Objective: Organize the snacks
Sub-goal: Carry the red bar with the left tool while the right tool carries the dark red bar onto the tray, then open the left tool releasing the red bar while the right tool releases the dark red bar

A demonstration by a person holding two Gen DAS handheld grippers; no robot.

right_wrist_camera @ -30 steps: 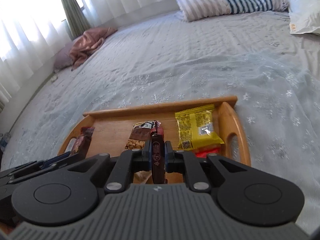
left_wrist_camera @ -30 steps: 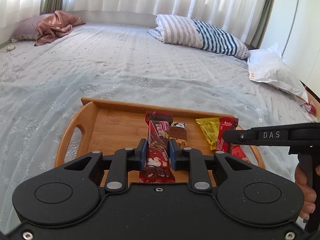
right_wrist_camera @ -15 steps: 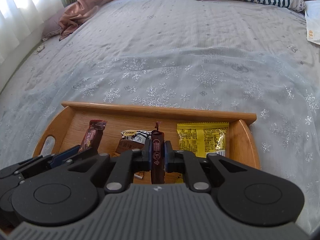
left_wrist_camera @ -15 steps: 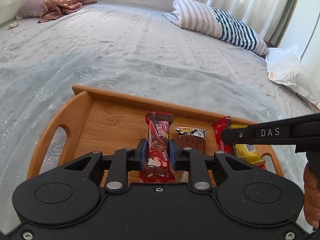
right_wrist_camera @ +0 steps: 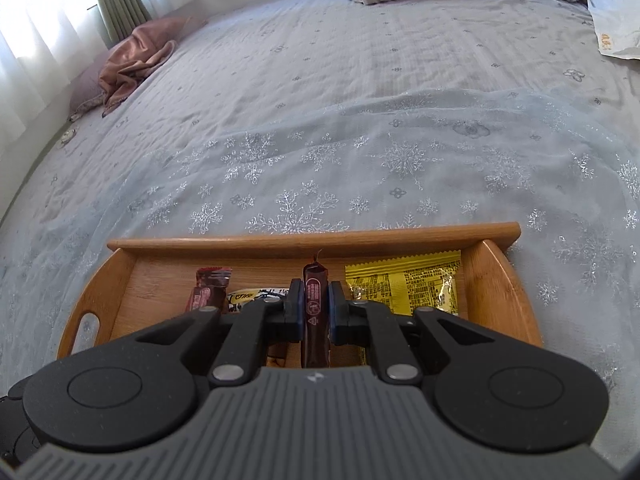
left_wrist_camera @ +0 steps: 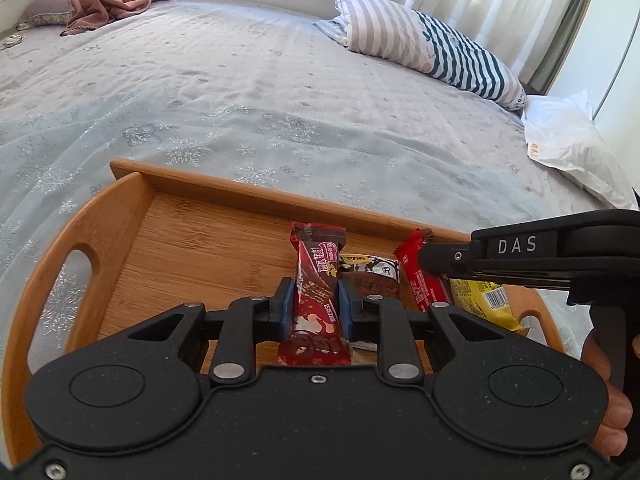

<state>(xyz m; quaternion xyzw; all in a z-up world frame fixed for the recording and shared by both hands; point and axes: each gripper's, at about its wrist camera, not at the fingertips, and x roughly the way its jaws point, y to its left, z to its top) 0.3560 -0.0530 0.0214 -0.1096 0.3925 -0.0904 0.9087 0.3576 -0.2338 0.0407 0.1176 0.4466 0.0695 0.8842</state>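
A wooden tray (left_wrist_camera: 208,186) with handles lies on the bed. My left gripper (left_wrist_camera: 313,300) is shut on a red chocolate bar wrapper (left_wrist_camera: 316,272), held flat over the tray. My right gripper (right_wrist_camera: 315,304) is shut on a dark red snack bar (right_wrist_camera: 315,300), held on edge over the tray; it also shows from the side in the left wrist view (left_wrist_camera: 424,276). A brown-and-white snack pack (left_wrist_camera: 370,272) and a yellow packet (right_wrist_camera: 404,284) lie in the tray. The left gripper's bar shows in the right wrist view (right_wrist_camera: 208,286).
The bed (right_wrist_camera: 360,120) has a pale blue snowflake cover. A striped pillow (left_wrist_camera: 424,48) and a white bag (left_wrist_camera: 568,148) lie at the far right. A pink blanket (left_wrist_camera: 112,4) lies at the far left. Curtains hang behind the bed.
Both grippers have moved forward and lower over the tray, each still holding its bar. The tray looks nearer and larger in both views.
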